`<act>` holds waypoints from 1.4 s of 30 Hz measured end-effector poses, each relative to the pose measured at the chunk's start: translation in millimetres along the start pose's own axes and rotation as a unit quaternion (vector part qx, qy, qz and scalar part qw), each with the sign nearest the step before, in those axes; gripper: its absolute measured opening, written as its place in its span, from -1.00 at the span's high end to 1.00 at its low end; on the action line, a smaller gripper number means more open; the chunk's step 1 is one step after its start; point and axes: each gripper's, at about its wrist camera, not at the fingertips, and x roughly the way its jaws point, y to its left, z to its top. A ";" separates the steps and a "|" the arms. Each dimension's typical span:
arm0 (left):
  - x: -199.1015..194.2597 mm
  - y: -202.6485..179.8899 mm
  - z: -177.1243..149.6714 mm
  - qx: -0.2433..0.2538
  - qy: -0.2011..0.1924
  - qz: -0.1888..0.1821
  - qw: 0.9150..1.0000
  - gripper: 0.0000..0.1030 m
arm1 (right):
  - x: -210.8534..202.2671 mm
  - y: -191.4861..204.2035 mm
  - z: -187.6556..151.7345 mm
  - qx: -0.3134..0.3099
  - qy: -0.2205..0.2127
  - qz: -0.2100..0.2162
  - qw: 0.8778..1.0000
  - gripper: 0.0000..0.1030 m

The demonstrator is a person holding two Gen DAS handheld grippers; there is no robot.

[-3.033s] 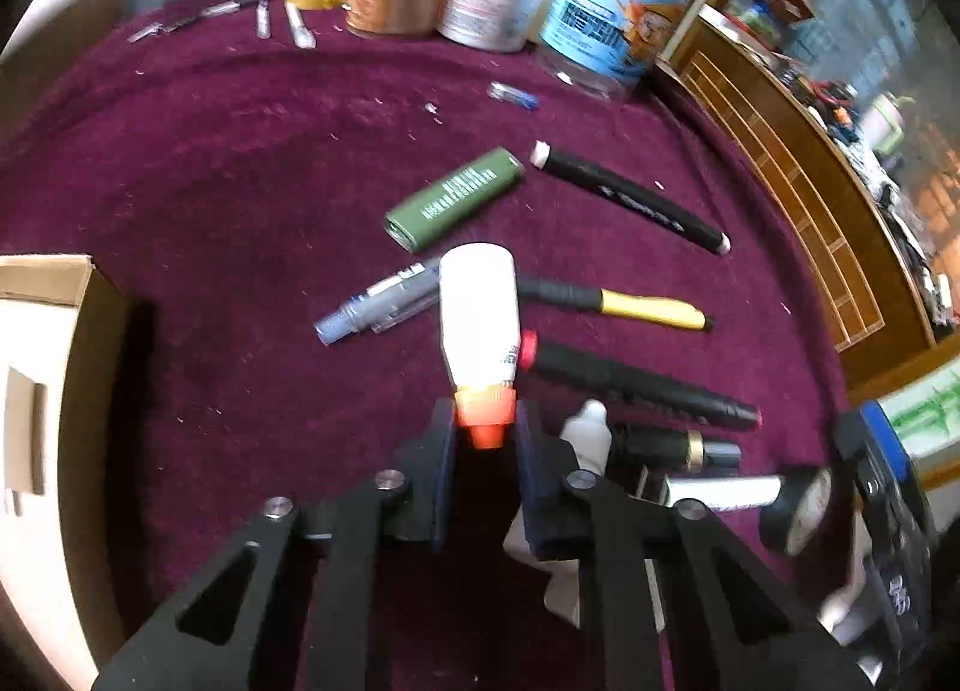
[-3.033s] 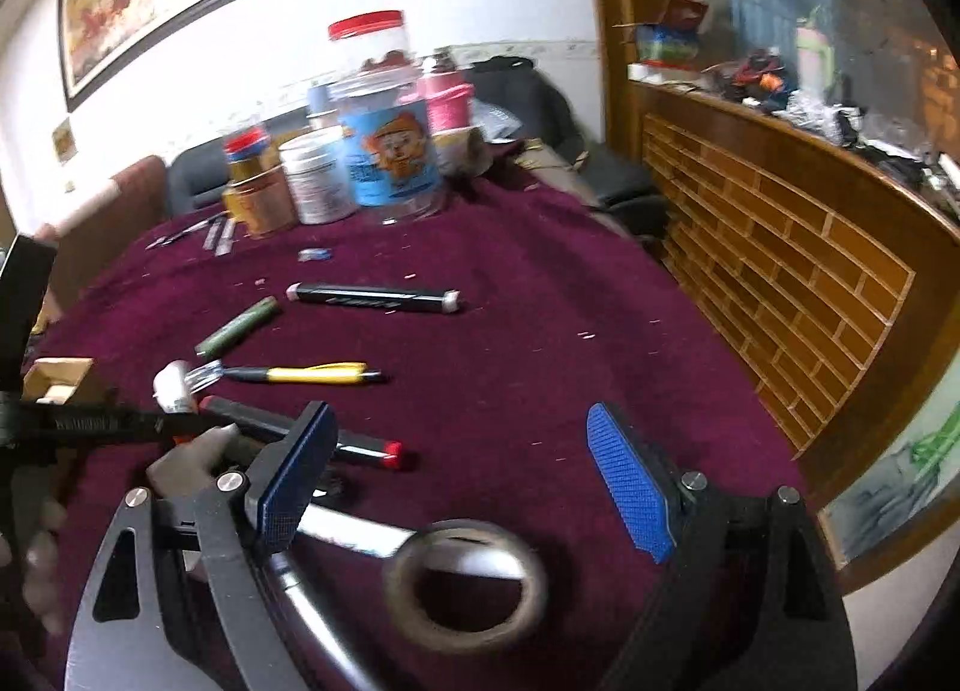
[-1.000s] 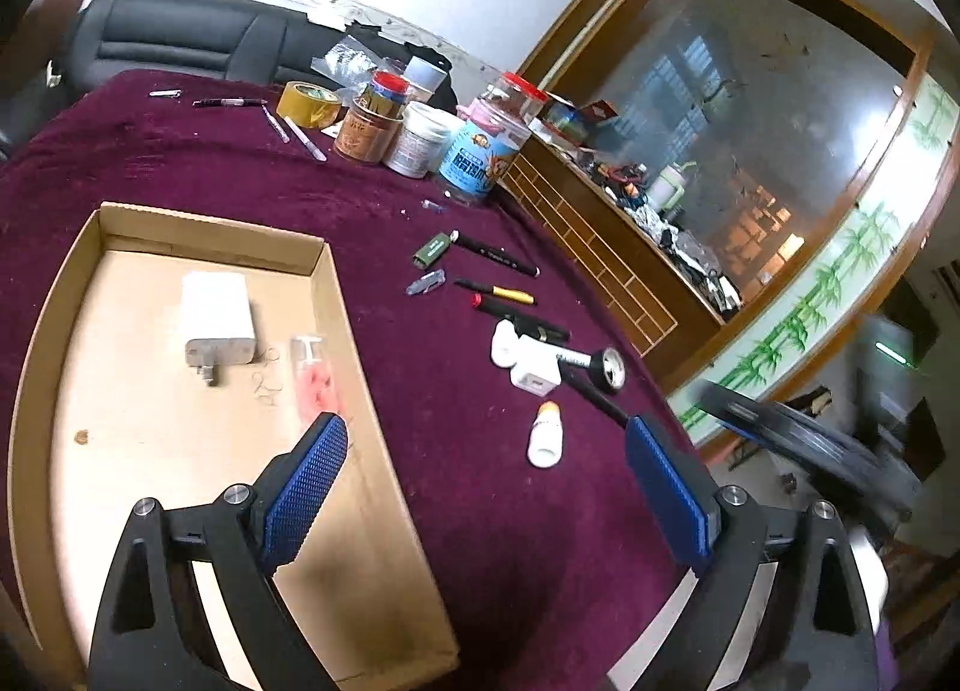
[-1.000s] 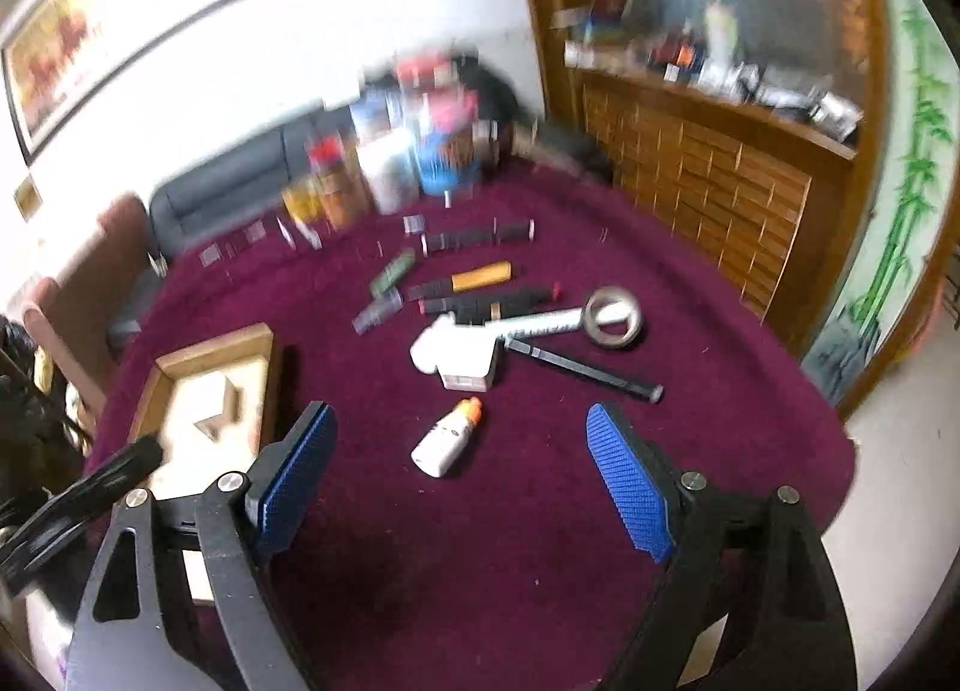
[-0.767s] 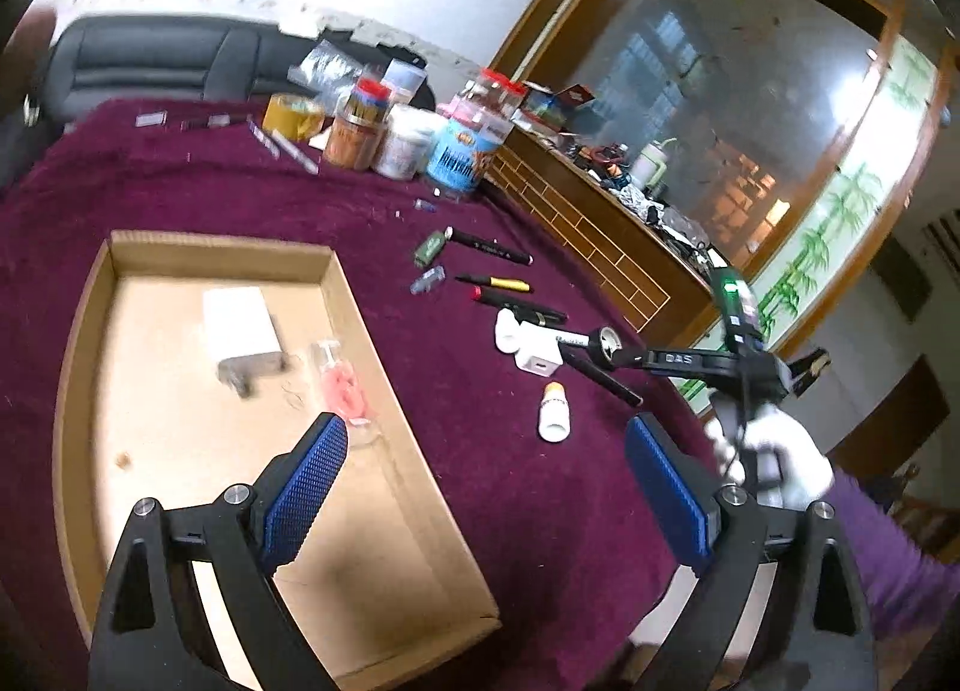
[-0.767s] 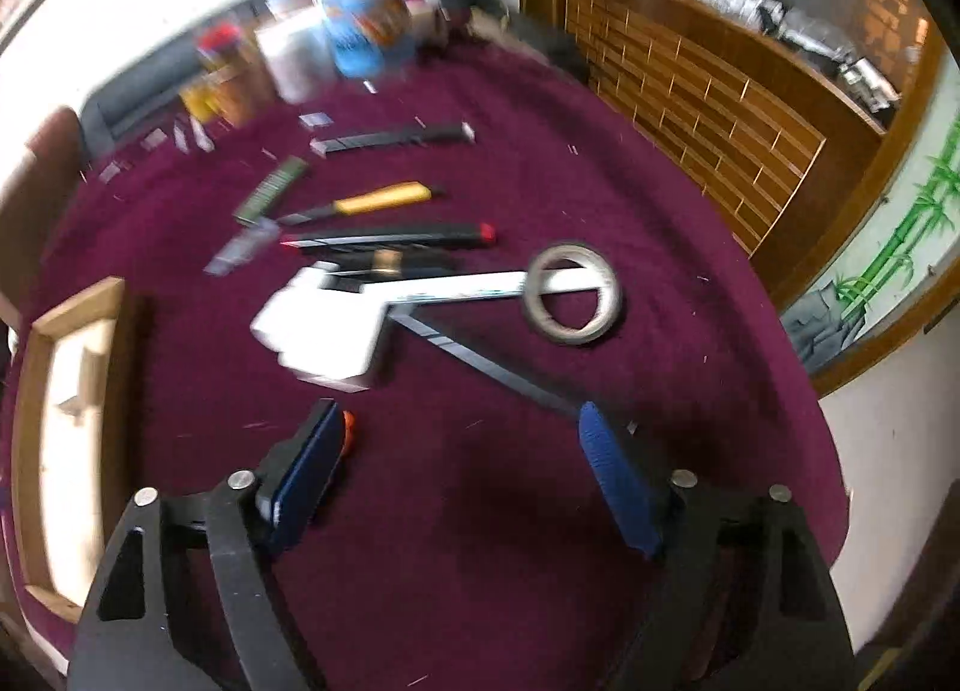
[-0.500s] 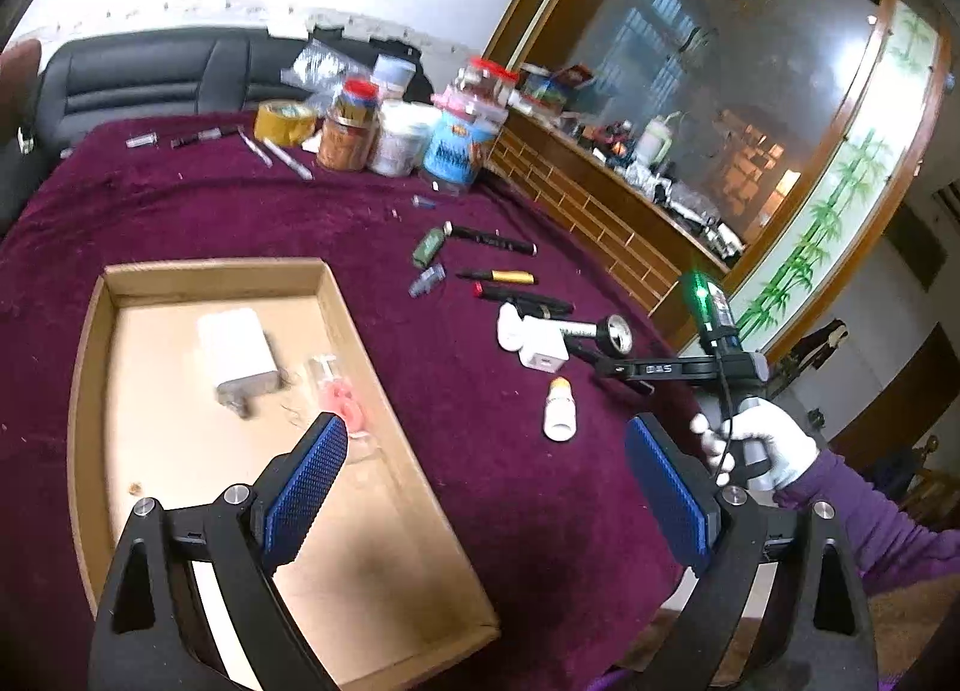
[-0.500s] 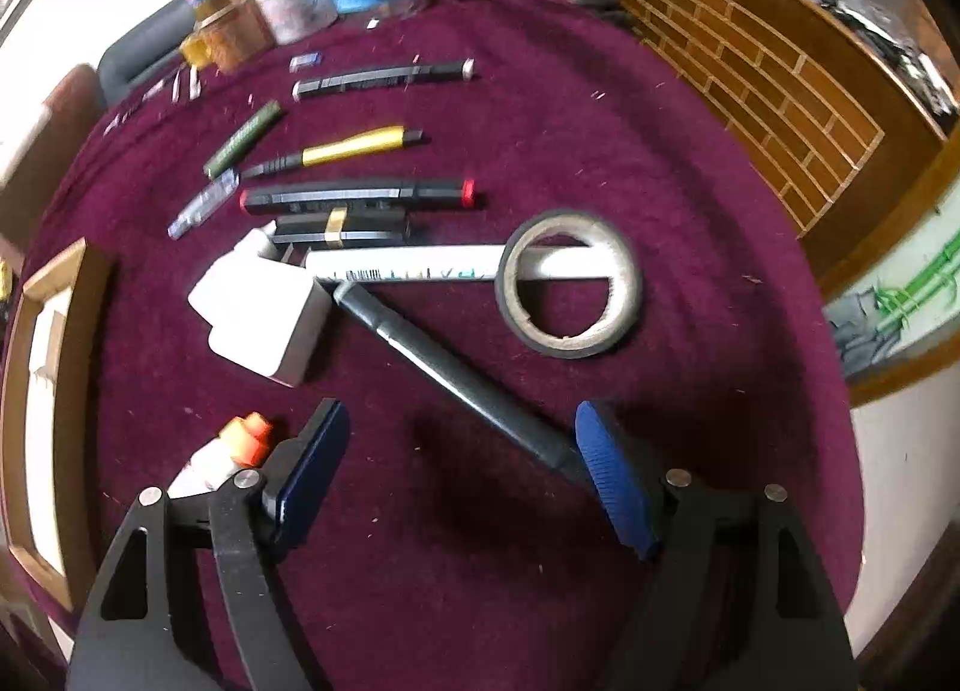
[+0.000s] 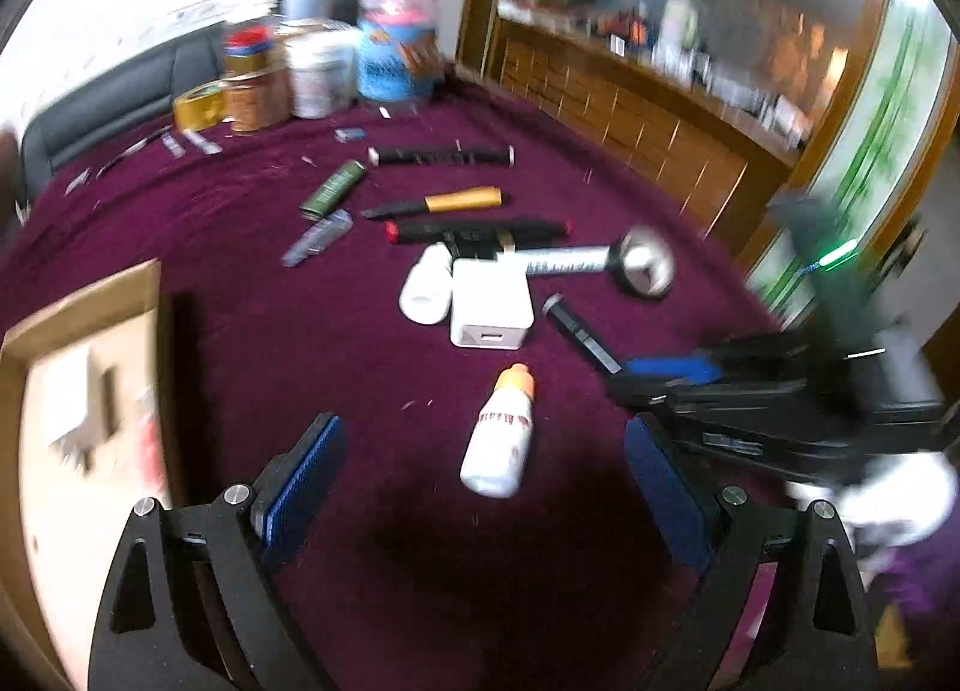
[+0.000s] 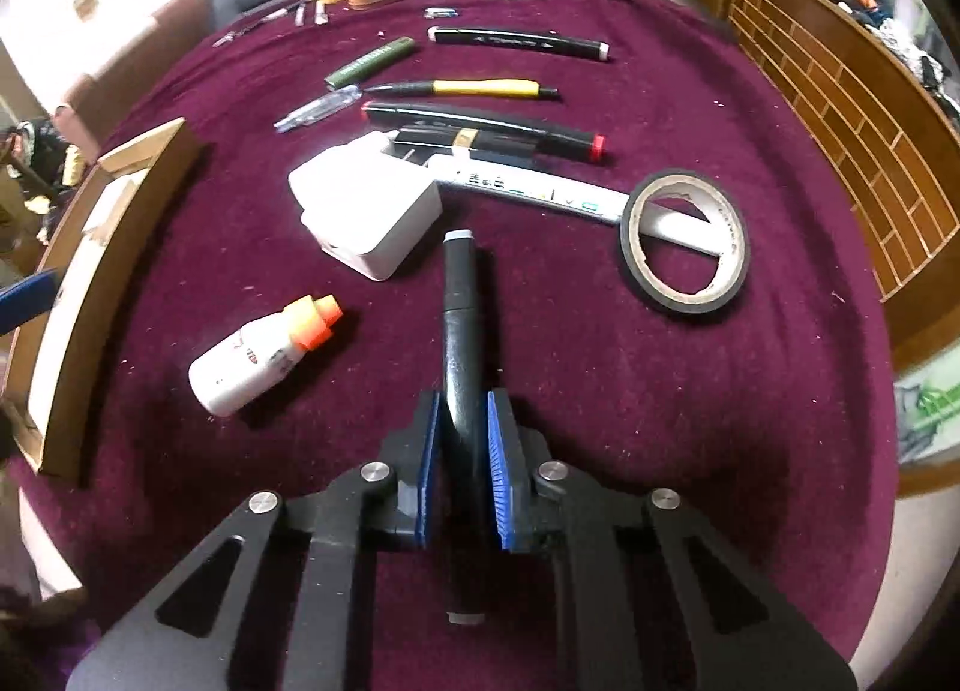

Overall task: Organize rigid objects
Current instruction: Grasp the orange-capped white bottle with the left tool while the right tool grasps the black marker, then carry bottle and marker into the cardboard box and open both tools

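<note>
The right hand-held gripper is closing its jaws, and its blue pads are already bearing on both sides of the black marker, which is lying on the maroon desk at lower centre of the right wrist view. The grip is sitting well toward the near end, so most of the barrel is sticking out ahead; on lifting, the marker may be swinging or sliding out. Its far tip is lying just beside the white charger block, which a careless lift could be nudging. The left hand-held gripper is hanging wide open with nothing in it, over the small white bottle with the orange cap. The right hand-held gripper is working just beside it at the right edge of the left view, so the two could be colliding on the way to the cardboard box at the left.
</note>
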 end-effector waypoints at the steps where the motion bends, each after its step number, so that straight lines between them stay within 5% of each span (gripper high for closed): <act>1: 15.2 -6.6 1.8 0.012 0.015 0.018 1.000 -0.74 | 1.5 -1.6 1.8 0.002 -0.003 0.004 1.000 0.75; 4: 51.1 -23.6 1.6 0.054 0.041 0.055 0.996 -0.73 | 6.4 0.5 5.3 0.000 -0.011 0.007 1.000 0.74; 5: 59.0 -26.2 0.1 0.062 0.047 0.063 0.995 -0.57 | 7.0 2.3 5.8 -0.004 -0.015 0.005 1.000 0.73; 7: 61.2 -24.5 -0.7 0.051 0.044 0.036 0.997 -0.20 | 8.4 4.7 6.9 -0.005 -0.027 0.004 1.000 0.73; 9: 54.1 -23.0 -0.5 0.045 0.044 0.033 0.997 0.55 | 9.1 7.6 6.3 -0.005 -0.039 0.002 0.999 0.73; 14: 13.7 -3.2 -6.5 -0.008 0.017 0.000 1.000 0.56 | 3.5 4.5 1.8 0.021 -0.045 0.034 0.998 0.76; 19: -69.9 48.2 -22.1 -0.092 -0.056 -0.052 0.993 0.56 | -30.3 29.0 3.4 0.022 -0.077 0.089 0.993 0.75; 23: -118.2 103.2 -30.2 -0.130 -0.100 -0.026 0.986 0.56 | -52.6 72.9 19.0 0.002 -0.090 0.150 0.985 0.75; 25: -133.9 141.8 -36.5 -0.153 -0.105 0.021 0.982 0.56 | -51.6 101.2 31.5 -0.009 -0.080 0.188 0.979 0.75; 31: -106.4 242.9 -44.6 -0.236 -0.050 0.068 0.968 0.56 | -0.7 184.1 78.9 -0.013 -0.029 0.251 0.968 0.75; 42: -32.4 306.6 -42.9 -0.293 0.003 0.067 0.954 0.56 | 101.1 235.9 134.4 0.054 0.023 0.166 0.984 0.75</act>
